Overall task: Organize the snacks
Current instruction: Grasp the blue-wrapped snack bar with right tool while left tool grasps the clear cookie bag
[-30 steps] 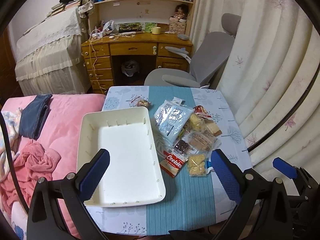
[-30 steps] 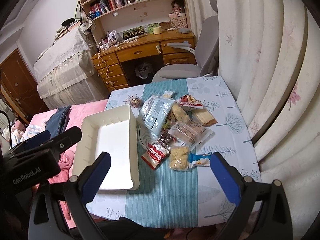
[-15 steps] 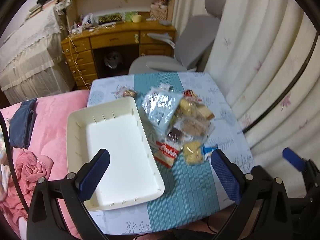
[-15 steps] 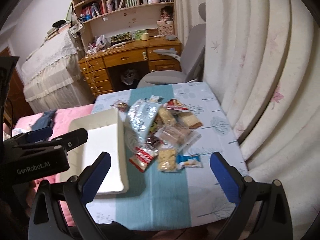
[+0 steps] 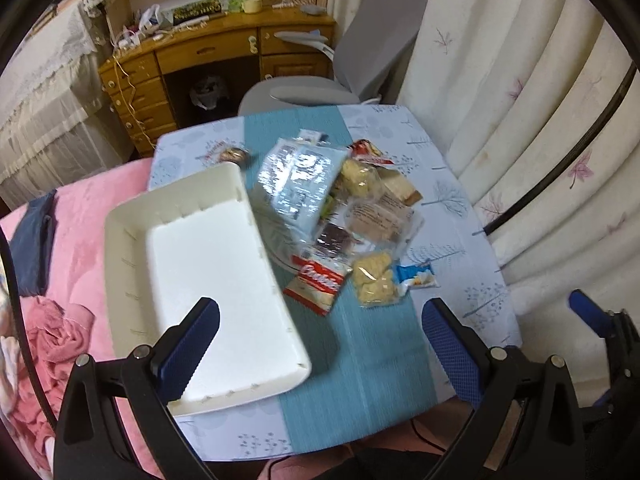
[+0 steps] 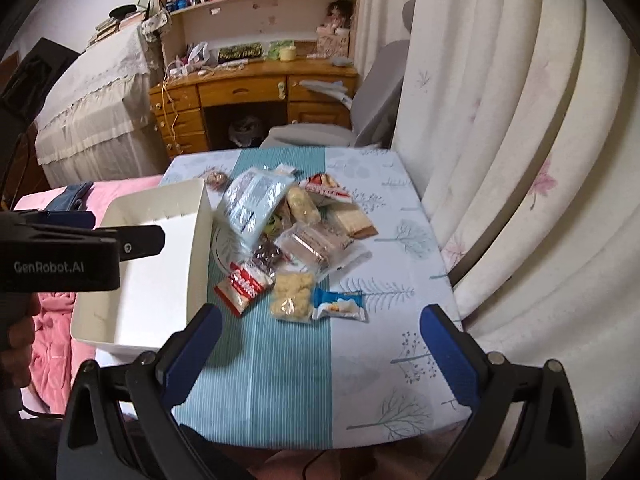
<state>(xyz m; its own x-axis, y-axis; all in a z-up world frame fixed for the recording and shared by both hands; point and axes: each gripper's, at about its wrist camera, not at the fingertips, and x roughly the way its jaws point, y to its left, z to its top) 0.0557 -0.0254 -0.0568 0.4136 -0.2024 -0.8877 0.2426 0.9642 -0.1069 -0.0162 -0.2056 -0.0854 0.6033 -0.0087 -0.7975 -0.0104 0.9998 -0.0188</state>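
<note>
An empty white tray (image 5: 120, 240) (image 6: 200, 216) lies on the left side of the small table. A heap of snack packets sits beside it: a large silvery-blue bag (image 5: 298, 178) (image 6: 256, 204), a red cookies pack (image 5: 318, 282) (image 6: 244, 286), a yellow cracker bag (image 5: 374, 278) (image 6: 292, 292), a small blue-and-white wrapper (image 5: 414, 276) (image 6: 340, 306) and a clear pack of brown biscuits (image 5: 378, 218) (image 6: 316, 244). My left gripper (image 5: 320, 344) hovers open above the tray's near end. My right gripper (image 6: 320, 344) hovers open above the table's near edge, holding nothing.
A round wrapped sweet (image 5: 234, 155) (image 6: 216, 179) lies behind the tray. Cream curtains (image 6: 520, 160) hang close on the right. A grey chair (image 5: 360, 60) and a wooden desk (image 6: 256, 88) stand beyond the table. A pink bed (image 5: 60, 260) borders the left.
Both grippers have shifted, and the table and snacks now sit differently in each view. Jaws stay wide apart. Nothing on the table has moved.
</note>
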